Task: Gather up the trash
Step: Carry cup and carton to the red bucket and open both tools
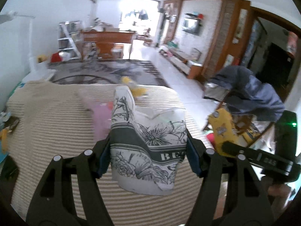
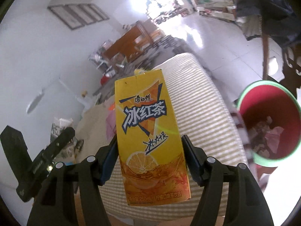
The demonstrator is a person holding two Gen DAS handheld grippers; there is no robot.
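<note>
My left gripper (image 1: 148, 150) is shut on a crushed white paper cup (image 1: 146, 141) with a black flower print, held up over a beige striped cushion (image 1: 56, 122). My right gripper (image 2: 149, 146) is shut on a yellow iced-tea carton (image 2: 144, 113), upright between the pads. The same carton (image 1: 223, 130) shows at the right of the left wrist view. A red bin (image 2: 272, 101) with a green rim stands on the floor to the right of the cushion and holds paper scraps. Pink paper (image 1: 101, 116) and a yellow wrapper (image 1: 135, 88) lie on the cushion.
A chair draped with a blue-grey garment (image 1: 250, 94) stands right of the cushion, near the bin. More scraps (image 1: 7, 124) lie at the cushion's left edge. Beyond it are a dark patterned rug (image 1: 105, 71), a wooden table (image 1: 109, 37) and pale tiled floor (image 1: 169, 66).
</note>
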